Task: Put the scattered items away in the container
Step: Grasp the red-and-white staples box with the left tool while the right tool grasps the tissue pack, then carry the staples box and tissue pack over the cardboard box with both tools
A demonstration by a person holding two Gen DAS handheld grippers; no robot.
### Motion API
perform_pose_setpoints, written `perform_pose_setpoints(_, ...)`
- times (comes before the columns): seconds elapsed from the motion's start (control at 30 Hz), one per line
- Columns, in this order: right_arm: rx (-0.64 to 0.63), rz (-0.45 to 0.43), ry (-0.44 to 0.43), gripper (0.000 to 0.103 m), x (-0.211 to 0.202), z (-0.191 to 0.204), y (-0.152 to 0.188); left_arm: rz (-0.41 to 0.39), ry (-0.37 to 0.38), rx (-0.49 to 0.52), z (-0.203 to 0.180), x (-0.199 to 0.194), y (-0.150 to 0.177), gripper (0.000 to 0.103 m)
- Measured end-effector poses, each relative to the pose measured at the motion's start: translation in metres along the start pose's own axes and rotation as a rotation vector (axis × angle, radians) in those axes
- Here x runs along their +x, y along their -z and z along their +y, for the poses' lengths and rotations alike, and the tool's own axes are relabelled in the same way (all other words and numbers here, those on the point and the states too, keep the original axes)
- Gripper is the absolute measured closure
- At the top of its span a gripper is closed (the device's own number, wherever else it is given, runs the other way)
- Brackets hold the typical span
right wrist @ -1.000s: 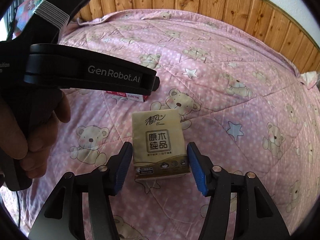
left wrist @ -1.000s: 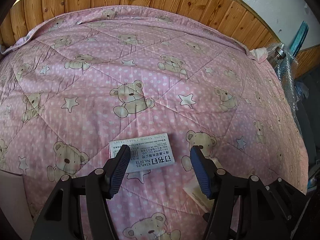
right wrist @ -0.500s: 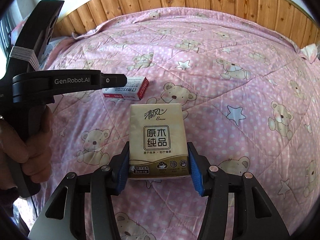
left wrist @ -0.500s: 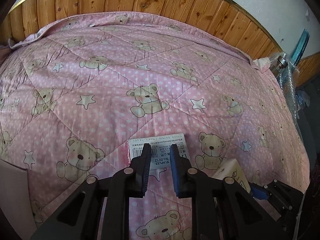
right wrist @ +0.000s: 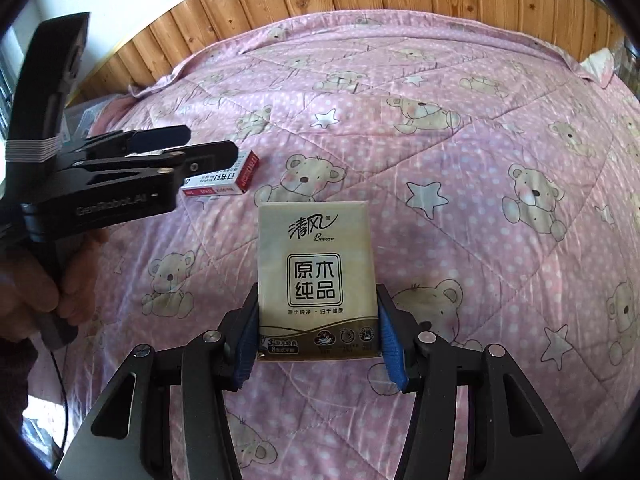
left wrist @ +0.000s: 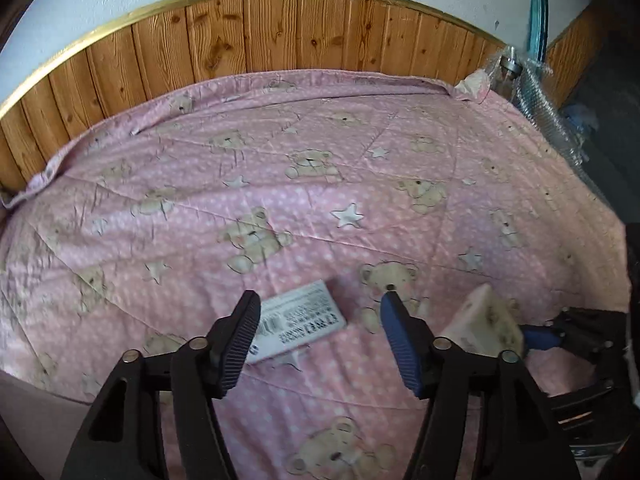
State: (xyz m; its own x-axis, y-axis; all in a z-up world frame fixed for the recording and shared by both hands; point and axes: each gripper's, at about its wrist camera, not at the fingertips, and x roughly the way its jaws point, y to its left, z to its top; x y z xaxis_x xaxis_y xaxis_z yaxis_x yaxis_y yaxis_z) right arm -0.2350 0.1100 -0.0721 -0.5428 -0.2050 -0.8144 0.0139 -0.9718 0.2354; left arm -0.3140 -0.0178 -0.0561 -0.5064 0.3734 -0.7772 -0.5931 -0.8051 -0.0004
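A beige tissue pack (right wrist: 316,264) is clamped upright between the blue pads of my right gripper (right wrist: 318,296), a little above the pink bear quilt (right wrist: 460,184). In the left wrist view the same tissue pack (left wrist: 482,320) shows at the right, with one blue right finger (left wrist: 538,336) behind it. A white and red staple box (left wrist: 300,320) lies flat on the quilt (left wrist: 320,184). My left gripper (left wrist: 319,308) stands open just over the box, whose near end is behind the left finger. From the right, the left gripper (right wrist: 214,141) hovers over the staple box (right wrist: 228,176).
A wooden panelled wall (left wrist: 280,32) runs behind the bed. A metal flask (left wrist: 508,64) and bubble wrap (left wrist: 552,120) stand at the far right corner. A pale flat surface (left wrist: 32,420) sits at the bed's near left edge. A hand (right wrist: 60,292) holds the left gripper's handle.
My right gripper shut on the tissue pack and raised it. My left gripper narrowed over the staple box half a second ago and now stands open again; the box has turned slightly.
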Motion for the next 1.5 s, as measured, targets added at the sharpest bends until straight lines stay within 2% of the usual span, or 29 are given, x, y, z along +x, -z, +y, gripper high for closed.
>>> perform_pose_setpoints(0.03,0.002,0.000,-0.004,0.048,0.001,0.000,0.000,0.003,-0.016,0.035,0.000,0.009,-0.003,0.032)
perform_pose_setpoints(0.07,0.001,0.000,-0.006,0.048,0.002,0.000,0.000,0.014,0.001,0.054,0.002,0.018,-0.004,0.031)
perform_pose_setpoints(0.13,0.005,0.001,-0.018,0.049,0.001,-0.002,0.000,0.079,0.033,0.072,0.006,0.039,0.001,0.031)
perform_pose_setpoints(0.17,0.006,0.000,-0.023,0.048,0.001,-0.003,-0.001,0.093,0.022,0.075,0.006,0.044,0.006,0.030)
perform_pose_setpoints(0.2,0.008,-0.001,-0.025,0.048,0.000,-0.005,0.000,0.095,0.046,0.089,0.001,0.039,0.010,0.030)
perform_pose_setpoints(0.3,0.025,-0.009,-0.041,0.049,-0.001,-0.010,0.001,0.164,0.210,0.009,-0.004,0.019,0.019,0.030)
perform_pose_setpoints(0.33,0.026,-0.011,-0.042,0.049,-0.001,-0.010,0.001,0.157,0.241,-0.019,-0.003,0.011,0.022,0.030)
perform_pose_setpoints(0.43,0.016,-0.012,-0.033,0.048,0.000,-0.006,0.000,0.093,0.198,-0.036,-0.003,-0.002,0.030,0.030)
perform_pose_setpoints(0.57,0.006,-0.032,0.000,0.047,0.001,-0.006,-0.003,0.146,0.167,0.001,-0.014,0.020,0.039,0.030)
perform_pose_setpoints(0.63,0.008,-0.030,0.000,0.048,0.002,-0.008,-0.004,0.111,0.119,0.015,-0.020,0.022,0.041,0.033)
perform_pose_setpoints(0.67,0.016,-0.029,-0.011,0.049,0.000,-0.009,-0.004,0.099,0.114,-0.007,-0.019,0.022,0.040,0.053)
perform_pose_setpoints(0.7,0.023,-0.028,-0.023,0.049,-0.002,-0.010,-0.004,0.094,0.115,-0.034,-0.016,0.020,0.038,0.064)
perform_pose_setpoints(0.8,0.035,-0.034,-0.037,0.049,-0.013,-0.009,0.001,0.098,0.133,-0.098,-0.008,0.013,0.037,0.065)
perform_pose_setpoints(0.93,0.045,-0.039,-0.051,0.049,-0.028,-0.005,0.009,0.105,0.130,-0.129,-0.012,0.001,0.046,0.065)
perform_pose_setpoints(1.23,0.057,-0.034,-0.094,0.049,-0.061,0.016,0.040,0.076,0.128,-0.174,-0.033,-0.056,0.067,0.065)
perform_pose_setpoints(1.5,0.023,-0.034,-0.118,0.049,-0.094,0.041,0.073,0.061,0.054,-0.243,-0.037,-0.112,0.093,0.065)
